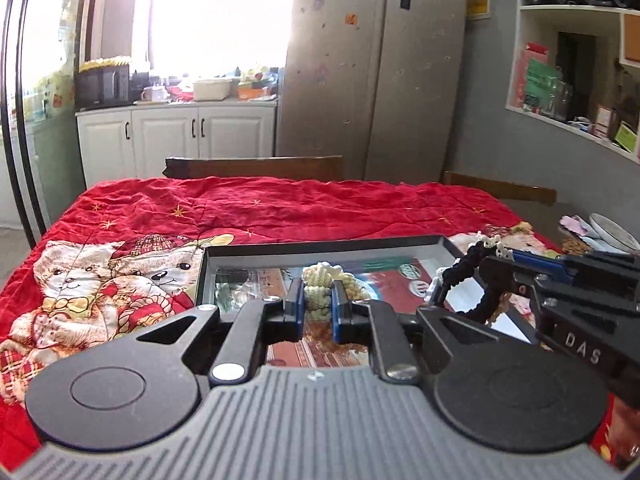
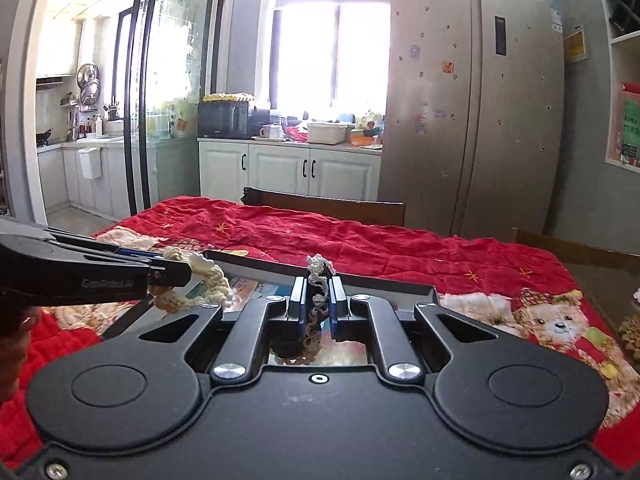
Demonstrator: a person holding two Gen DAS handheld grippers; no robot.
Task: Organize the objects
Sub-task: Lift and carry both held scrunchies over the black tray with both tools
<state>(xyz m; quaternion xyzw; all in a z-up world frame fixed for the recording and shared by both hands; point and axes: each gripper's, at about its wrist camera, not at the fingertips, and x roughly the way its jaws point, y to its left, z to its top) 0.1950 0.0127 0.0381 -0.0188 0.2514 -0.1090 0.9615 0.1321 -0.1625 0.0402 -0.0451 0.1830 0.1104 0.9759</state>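
Above tray (image 1: 450,245): left gripper (image 1: 318,305) pinching cream crochet (image 1: 320,280), right gripper (image 2: 318,305) pinching dark crochet (image 2: 316,300).

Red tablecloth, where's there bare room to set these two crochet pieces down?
Widest free stretch: the red tablecloth between the tray and the chairs. The tray floor is also bare. Crowded at the table's right edge by the plate.

A crumpled red quilted cloth with teddy-bear prints (image 1: 280,208) is spread over the surface beneath the jaws. Beyond the jaws, dark wooden chair backs (image 2: 324,204) are seen at the surface's far edge. Further off, white cabinets (image 2: 288,168) carry a black microwave (image 2: 224,120), and a tall silver fridge (image 2: 472,120) is placed to their right.
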